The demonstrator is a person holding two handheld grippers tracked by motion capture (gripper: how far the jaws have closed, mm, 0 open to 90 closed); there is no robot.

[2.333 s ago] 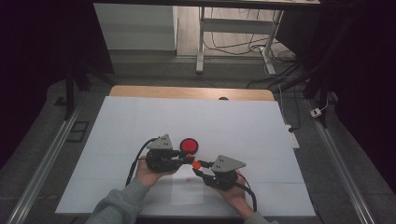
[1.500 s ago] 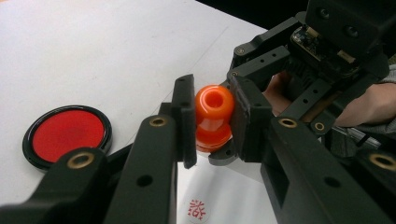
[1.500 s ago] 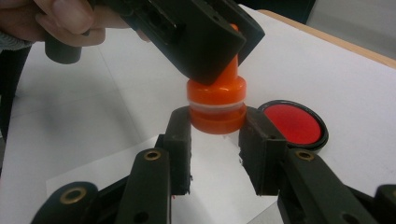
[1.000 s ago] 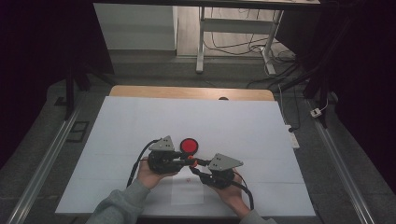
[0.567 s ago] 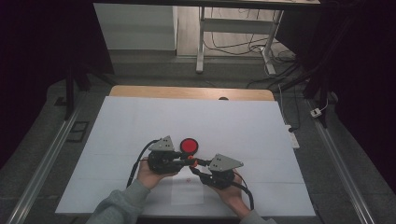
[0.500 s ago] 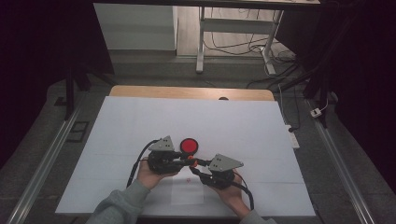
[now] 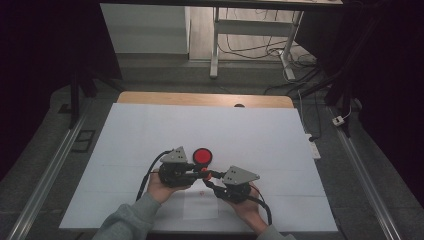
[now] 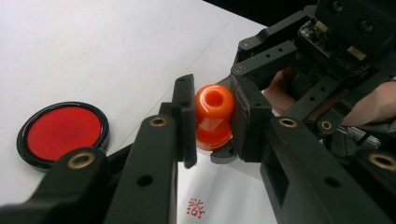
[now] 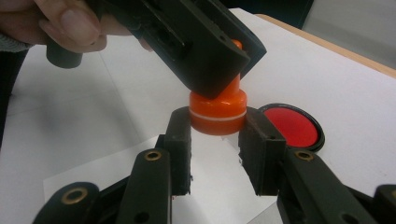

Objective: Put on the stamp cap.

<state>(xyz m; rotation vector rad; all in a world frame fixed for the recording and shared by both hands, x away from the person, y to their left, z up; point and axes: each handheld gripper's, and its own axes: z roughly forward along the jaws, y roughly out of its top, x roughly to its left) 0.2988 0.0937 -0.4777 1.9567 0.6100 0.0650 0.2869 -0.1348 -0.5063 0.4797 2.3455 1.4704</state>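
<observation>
We hold an orange stamp between both claws, just beside the red ink pad and above the paper slip that lies near the ink pad on the white tabletop. Our left claw is clenched on the stamp's upper knob, and our right claw grasps its wider base with the white ring. The stamp looks light, rigid and glossy plastic, so we judge it slippery under the flat pads. The waist between knob and base gives the surest hold; the smooth round base may twist or slide if we squeeze unevenly. A red print already marks the slip, well apart from the ink pad.
</observation>
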